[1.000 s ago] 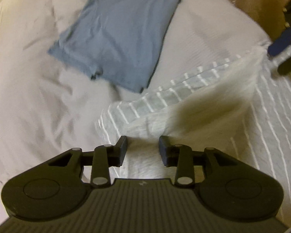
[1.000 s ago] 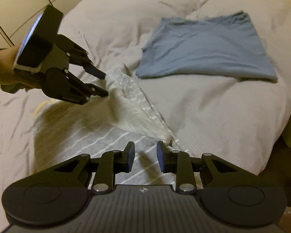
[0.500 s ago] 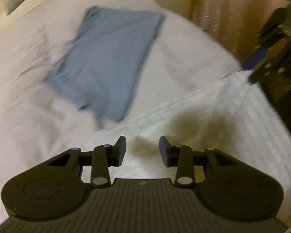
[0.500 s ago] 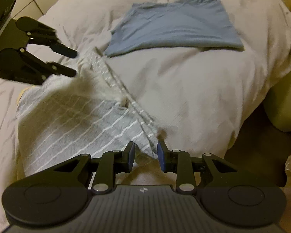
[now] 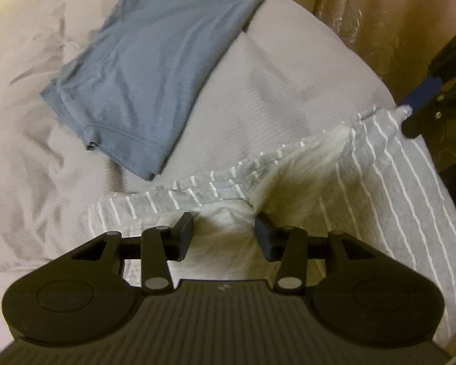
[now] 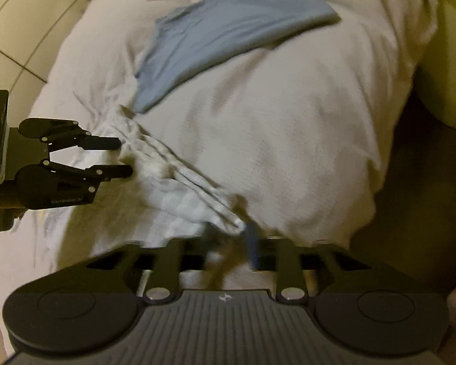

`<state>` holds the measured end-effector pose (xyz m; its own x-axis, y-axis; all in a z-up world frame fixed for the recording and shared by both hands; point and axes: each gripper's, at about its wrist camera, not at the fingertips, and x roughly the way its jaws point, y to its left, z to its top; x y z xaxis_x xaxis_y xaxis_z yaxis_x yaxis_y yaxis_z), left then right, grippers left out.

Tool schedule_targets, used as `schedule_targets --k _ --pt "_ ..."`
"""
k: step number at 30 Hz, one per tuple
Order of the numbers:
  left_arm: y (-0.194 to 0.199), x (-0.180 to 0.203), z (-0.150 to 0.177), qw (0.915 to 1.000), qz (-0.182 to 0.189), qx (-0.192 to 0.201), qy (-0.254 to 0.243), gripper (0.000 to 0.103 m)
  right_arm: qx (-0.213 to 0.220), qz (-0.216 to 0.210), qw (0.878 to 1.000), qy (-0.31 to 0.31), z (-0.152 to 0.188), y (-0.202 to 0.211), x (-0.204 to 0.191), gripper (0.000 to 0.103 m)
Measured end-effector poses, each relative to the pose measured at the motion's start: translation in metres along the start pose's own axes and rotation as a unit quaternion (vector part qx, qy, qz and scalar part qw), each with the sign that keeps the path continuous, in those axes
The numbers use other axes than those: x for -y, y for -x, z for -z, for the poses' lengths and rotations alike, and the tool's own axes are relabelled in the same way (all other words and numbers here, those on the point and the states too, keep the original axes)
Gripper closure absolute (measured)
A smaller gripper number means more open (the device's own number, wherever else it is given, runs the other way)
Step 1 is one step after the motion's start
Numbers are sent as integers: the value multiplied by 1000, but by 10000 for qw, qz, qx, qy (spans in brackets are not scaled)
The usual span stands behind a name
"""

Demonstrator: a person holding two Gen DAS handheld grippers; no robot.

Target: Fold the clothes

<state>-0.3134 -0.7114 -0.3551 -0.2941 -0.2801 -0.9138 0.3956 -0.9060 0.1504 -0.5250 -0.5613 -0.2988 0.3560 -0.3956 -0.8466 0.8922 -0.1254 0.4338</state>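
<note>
**Striped Garment: Position, Handling and Grip Points**

On the bed (image 5: 273,97), near its front edge, the grey striped garment (image 5: 389,176) lay partly folded, with one flap turned up to expose its pale inner face. A folded blue garment (image 5: 149,70) rested further back on the same duvet, just beyond the striped hem and apart from it.

The striped fabric appeared light, soft and limp; it was judged likely to sag and crease between two hold points, and to slide easily over the duvet. Hold was best taken at corners or hems, where doubled cloth gave the jaws more to bite.

The left gripper (image 5: 223,237) hovered over the turned-up flap with its jaws released and nothing between them. The right gripper (image 6: 229,245) was at the garment's near corner; in the blurred right wrist view its jaws stood close about a bunch of cloth, but whether they were clenched could not be told.
</note>
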Motion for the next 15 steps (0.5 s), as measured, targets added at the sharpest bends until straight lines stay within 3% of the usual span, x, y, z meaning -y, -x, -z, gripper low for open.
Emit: schedule_targets --k 1,5,9,15 --pt "6 -1 0 9999 -71 58 65 67 49 -41 9999 102 -2 2 -3 93" --pt "27 -14 10 9980 -349 146 504 67 174 -122 9988 443 -13 4 -6 93" --pt "33 -28 31 9943 -609 -136 863 67 27 -43 9988 478 -13 -8 4 94" --pt "58 -44 81 9806 -996 -534 1604 67 153 236 9982 538 -9 4 2 78"
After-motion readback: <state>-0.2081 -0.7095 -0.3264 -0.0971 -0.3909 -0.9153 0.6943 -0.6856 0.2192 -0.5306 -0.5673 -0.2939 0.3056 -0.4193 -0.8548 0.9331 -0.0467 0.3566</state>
